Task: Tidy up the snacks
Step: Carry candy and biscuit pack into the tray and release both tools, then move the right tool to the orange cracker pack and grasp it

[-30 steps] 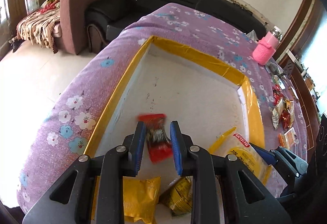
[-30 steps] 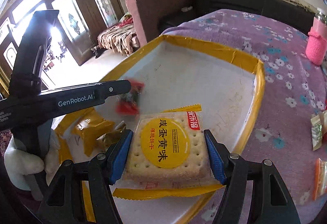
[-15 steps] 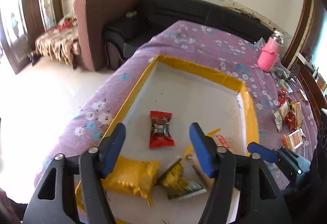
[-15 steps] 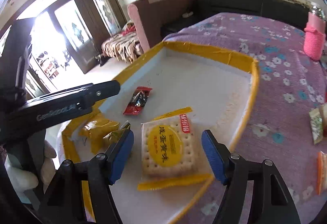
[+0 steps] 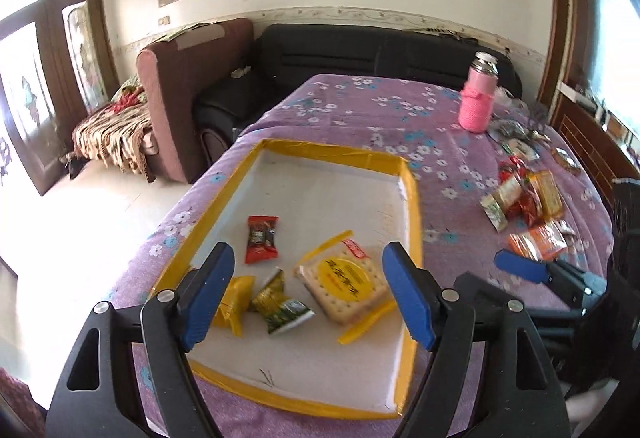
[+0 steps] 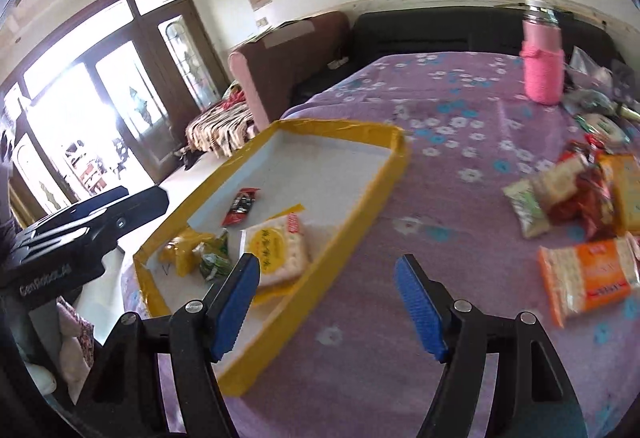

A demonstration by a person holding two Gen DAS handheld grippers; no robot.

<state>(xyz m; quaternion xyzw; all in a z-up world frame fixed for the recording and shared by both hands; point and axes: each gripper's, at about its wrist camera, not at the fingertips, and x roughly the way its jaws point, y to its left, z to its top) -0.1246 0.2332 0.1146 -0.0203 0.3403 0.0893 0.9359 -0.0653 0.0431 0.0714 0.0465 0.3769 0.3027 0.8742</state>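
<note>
Cracker pack (image 5: pixel 347 288) lies in tray (image 5: pixel 412 194) beside green (image 5: pixel 280 304), yellow (image 5: pixel 234 302) and red packet (image 5: pixel 261 244). Left gripper (image 5: pixel 306 296) above tray, jaws apart, empty. Right gripper (image 6: pixel 328 304) over purple cloth (image 6: pixel 440 166), jaws apart, empty. Snack pile (image 6: pixel 576 198) right; pink bottle (image 6: pixel 544 66) behind.

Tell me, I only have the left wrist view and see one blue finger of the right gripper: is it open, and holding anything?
Observer: The right gripper is open, with nothing between its fingers.
Operator: What is under it?
Observer: Bare purple cloth, just outside the tray's yellow rim.
Operator: Which snack is nearest on its side?
Observer: An orange packet lies flat to its right, apart from the fingers.
</note>
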